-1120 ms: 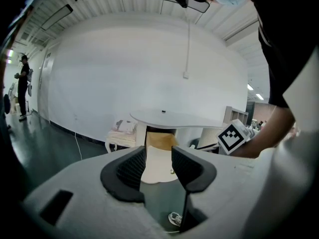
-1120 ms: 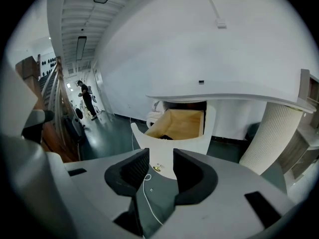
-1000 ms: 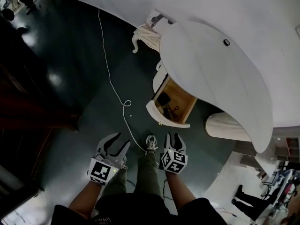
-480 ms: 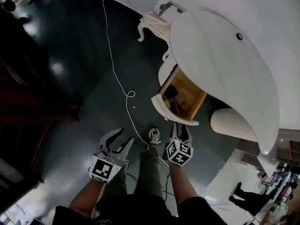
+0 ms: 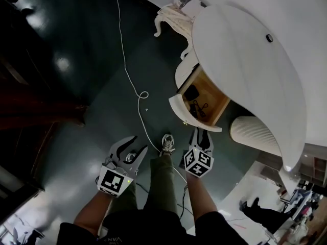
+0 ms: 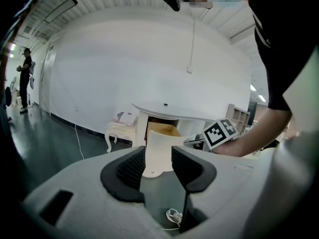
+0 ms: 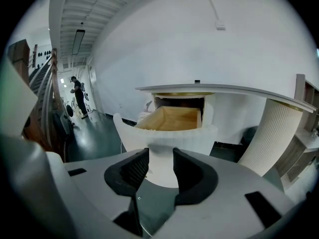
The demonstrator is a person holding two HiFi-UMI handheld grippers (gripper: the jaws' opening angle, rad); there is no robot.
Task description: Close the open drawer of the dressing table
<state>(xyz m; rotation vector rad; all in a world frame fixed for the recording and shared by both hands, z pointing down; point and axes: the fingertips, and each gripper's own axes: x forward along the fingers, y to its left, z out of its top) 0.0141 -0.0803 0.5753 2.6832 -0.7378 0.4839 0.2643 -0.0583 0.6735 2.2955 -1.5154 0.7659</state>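
The white dressing table [image 5: 245,60] stands ahead with its wooden drawer [image 5: 202,103] pulled out; small dark items lie inside. My right gripper [image 5: 203,132] hovers just short of the drawer's curved white front [image 5: 190,117]. In the right gripper view that front [image 7: 172,133] fills the space beyond the right gripper [image 7: 160,158], whose jaws are closing with nothing between them. My left gripper [image 5: 135,146] hangs lower left over the dark floor, open and empty. The left gripper view looks past the left gripper [image 6: 158,156] at the drawer [image 6: 160,139].
A white cable [image 5: 135,86] snakes across the dark floor toward the person's shoe [image 5: 166,143]. A cream stool [image 5: 171,19] stands behind the table, a ribbed white pedestal [image 5: 253,131] beside the drawer. Dark wooden furniture [image 5: 30,116] lines the left side.
Both grippers have sunk a little, and the right one has drawn closer to the drawer front. The drawer stays pulled out.
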